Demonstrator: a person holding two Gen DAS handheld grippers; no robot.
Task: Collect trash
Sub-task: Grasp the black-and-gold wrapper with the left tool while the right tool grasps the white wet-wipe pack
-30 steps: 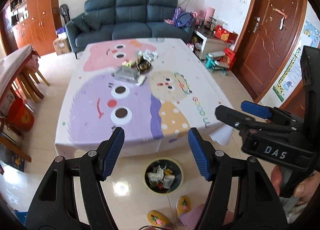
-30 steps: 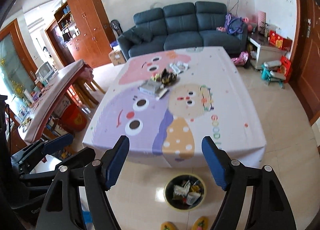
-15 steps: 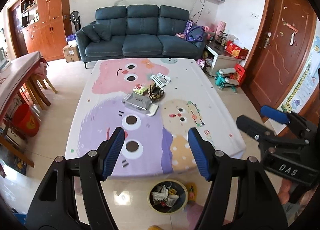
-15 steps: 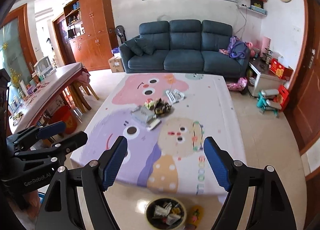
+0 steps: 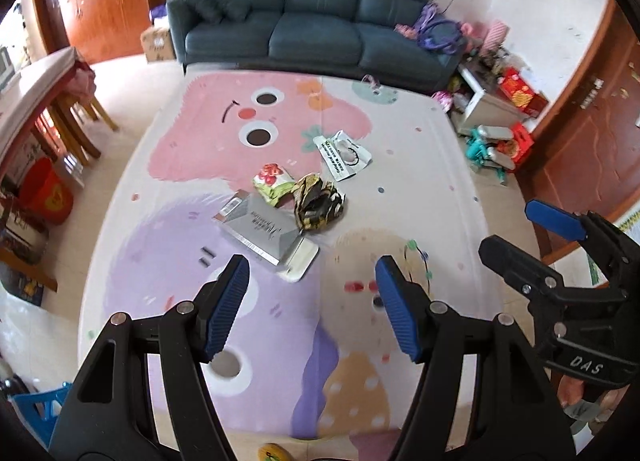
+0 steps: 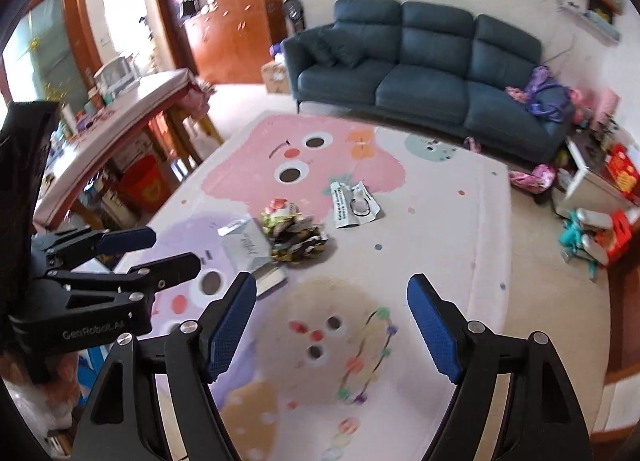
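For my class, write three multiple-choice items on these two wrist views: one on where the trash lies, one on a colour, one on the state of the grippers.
1. Where is the crumpled dark wrapper?
A. On the sofa
B. On the table, beside the flattened silver box
C. Between gripper fingers

2. What colour are the finger pads?
A. Blue
B. Red
C. Yellow

3. How are the two grippers?
A. Both shut on trash
B. One open, one shut
C. Both open and empty

Answers:
1 B: it lies on the tablecloth, against the flattened silver box.
2 A: the ribbed pads show blue in both views.
3 C: left gripper and right gripper show a wide, empty gap.
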